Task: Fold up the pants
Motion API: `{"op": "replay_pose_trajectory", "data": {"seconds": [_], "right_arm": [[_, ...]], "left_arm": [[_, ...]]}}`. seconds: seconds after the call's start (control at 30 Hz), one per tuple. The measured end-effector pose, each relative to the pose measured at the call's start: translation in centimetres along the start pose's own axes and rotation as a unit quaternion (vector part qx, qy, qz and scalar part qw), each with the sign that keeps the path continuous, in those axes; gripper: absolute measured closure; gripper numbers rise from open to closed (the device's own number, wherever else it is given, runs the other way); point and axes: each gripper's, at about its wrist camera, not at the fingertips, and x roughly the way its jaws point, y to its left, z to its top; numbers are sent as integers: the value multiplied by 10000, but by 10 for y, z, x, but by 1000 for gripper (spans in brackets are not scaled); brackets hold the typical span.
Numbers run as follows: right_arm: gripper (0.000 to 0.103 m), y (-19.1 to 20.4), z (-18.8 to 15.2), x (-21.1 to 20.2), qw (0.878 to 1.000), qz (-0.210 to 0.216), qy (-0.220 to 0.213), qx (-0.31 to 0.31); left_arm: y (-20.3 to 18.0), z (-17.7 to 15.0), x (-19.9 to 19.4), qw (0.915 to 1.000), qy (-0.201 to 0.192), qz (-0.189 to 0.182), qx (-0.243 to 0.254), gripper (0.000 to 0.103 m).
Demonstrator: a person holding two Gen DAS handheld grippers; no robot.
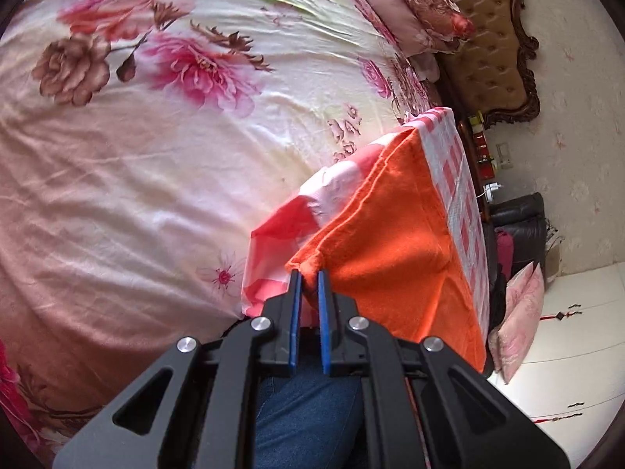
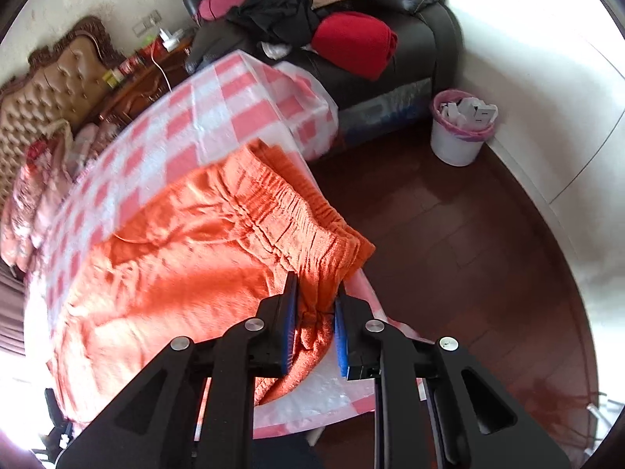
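Note:
Orange pants (image 1: 394, 234) lie on a table covered by a red-and-white checked cloth (image 1: 457, 179). My left gripper (image 1: 308, 273) is shut on a corner of the pants' leg end at the table's near edge. In the right wrist view the pants (image 2: 187, 273) spread across the checked cloth (image 2: 218, 117), with the gathered elastic waistband (image 2: 297, 211) toward the right. My right gripper (image 2: 314, 289) is shut on the waistband corner, with fabric bunched between the blue pads (image 2: 291, 324).
A bed with a floral sheet (image 1: 156, 156) fills the left, with pillows and a tufted headboard (image 1: 492, 62) beyond. A black sofa (image 2: 390, 43) piled with clothes, a white bin (image 2: 461, 129) and dark wooden floor (image 2: 449, 254) lie to the right.

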Motion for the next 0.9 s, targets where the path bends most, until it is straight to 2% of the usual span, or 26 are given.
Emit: {"op": "replay_pose_trajectory", "data": {"seconds": [0.03, 0.07, 0.1, 0.13, 0.17, 0.27, 0.3, 0.33, 0.37, 0.4, 0.43, 0.47, 0.6, 0.7, 0.77, 0.87, 0.9], "right_arm": [[86, -1, -1, 4, 10000, -32, 44, 0], [86, -2, -3, 7, 10000, -60, 64, -8], [86, -2, -4, 9, 9999, -82, 79, -19], [86, -2, -5, 12, 9999, -112, 98, -28], [86, -3, -6, 13, 9999, -123, 114, -23], [85, -4, -7, 17, 9998, -138, 157, -26], [84, -4, -7, 19, 9997, -143, 180, -39], [84, -4, -7, 20, 9997, -150, 197, -41], [84, -4, -7, 20, 9997, -148, 207, -34], [84, -4, -7, 20, 9997, -146, 210, -38], [84, -5, -8, 20, 9997, -152, 211, -40], [84, -6, -9, 20, 9996, -154, 218, -36], [83, -7, -15, 24, 9997, -138, 214, -8], [83, -10, -19, 24, 9997, -118, 196, 21], [83, -13, -23, 22, 9997, -88, 219, 42], [65, -19, -27, 21, 9996, -155, 248, -41], [55, -21, -28, 19, 9994, -208, 270, -47]], "left_arm": [[4, 0, 0, 10000, 15, 2, -95, 86], [8, 0, 0, 9998, -1, -31, -218, 73], [14, 0, 0, 9992, -33, -146, -362, 52], [21, -1, -1, 9978, -83, -363, -545, 47], [26, -2, 1, 9964, -96, -523, -667, 47], [43, -3, 21, 9848, 98, -1333, -1111, 42], [47, -4, 30, 9773, 204, -1706, -1238, 42], [47, -5, 35, 9738, 232, -1870, -1272, 48], [45, -5, 35, 9733, 199, -1913, -1250, 60], [40, -4, 31, 9747, 150, -1936, -1107, 83], [34, -3, 27, 9782, 130, -1838, -963, 86], [27, -1, 20, 9831, 84, -1642, -807, 88], [-16, 12, -2, 9935, -130, -1131, -54, 91], [-46, 24, -4, 9949, -198, -845, 510, 91], [-54, 31, 3, 9956, -139, -735, 569, 91], [-48, 32, 8, 9968, -97, -565, 552, 91], [-44, 31, 9, 9969, -79, -572, 531, 91]]}}
